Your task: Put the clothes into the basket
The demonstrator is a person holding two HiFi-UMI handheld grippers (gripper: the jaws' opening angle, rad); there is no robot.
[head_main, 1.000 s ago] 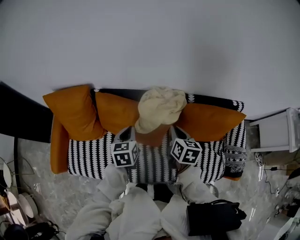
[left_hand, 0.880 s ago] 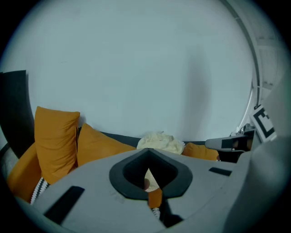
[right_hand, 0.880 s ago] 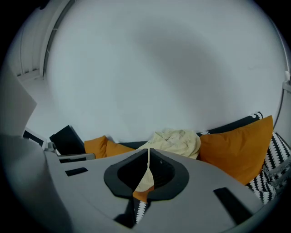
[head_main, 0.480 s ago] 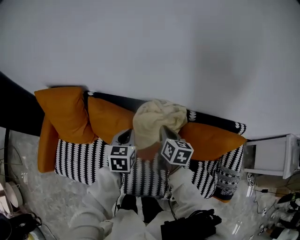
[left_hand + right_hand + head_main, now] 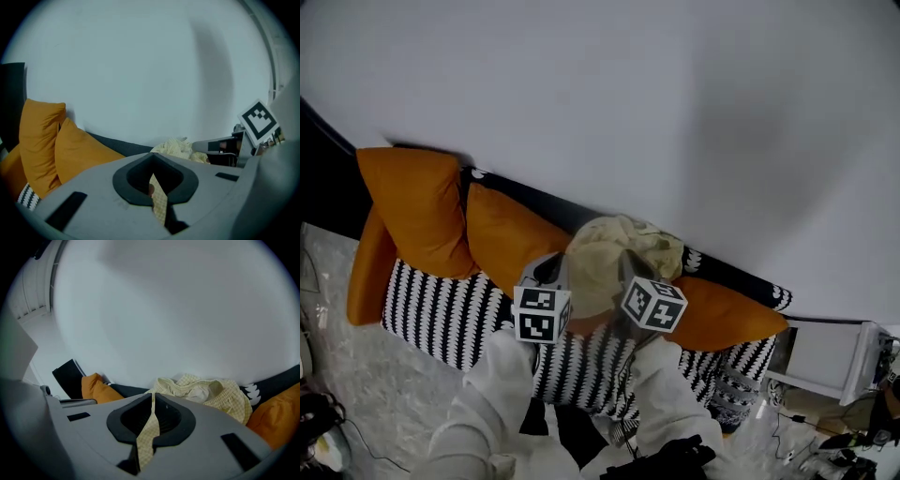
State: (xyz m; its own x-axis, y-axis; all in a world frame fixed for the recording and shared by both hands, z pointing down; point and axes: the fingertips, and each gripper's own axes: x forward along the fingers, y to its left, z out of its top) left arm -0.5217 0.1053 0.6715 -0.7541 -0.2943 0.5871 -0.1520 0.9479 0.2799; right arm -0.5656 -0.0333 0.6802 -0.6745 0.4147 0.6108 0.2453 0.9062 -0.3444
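Yellow strip, left fingers: left gripper (image 5: 158, 202) is closed tight on a thin fold of checked cloth, which runs down through the slit between its fingers
Yellow strip, right fingers: right gripper (image 5: 146, 439) is likewise closed, pinching a narrow band of the same cloth that trails below
Garment: pale yellow checked garment (image 5: 617, 255), bunched, gripped at two edges, with its bulk just ahead of and above both sets of fingers
Position between grippers: in the head view the bundle sits between the two marker cubes, about as near one gripper as the other
Long axis: judged to run crosswise, from one gripper to the other, with the loose mass sagging in the middle
Beneath: black-and-white striped sofa (image 5: 455, 314) with orange cushions (image 5: 412, 202) along its back; the garment is held up over the seat
Behind: plain pale wall (image 5: 609, 84)
Basket: none plainly in view; a dark object (image 5: 666, 457) at the bottom edge of the head view, by the person's right leg, may be it, but this cannot be told
Relation that matters: if that is the basket, it lies back toward the person and low, opposite to where the fingers point and nearer the right gripper, so the bundle would have to come down and inward, both grips kept
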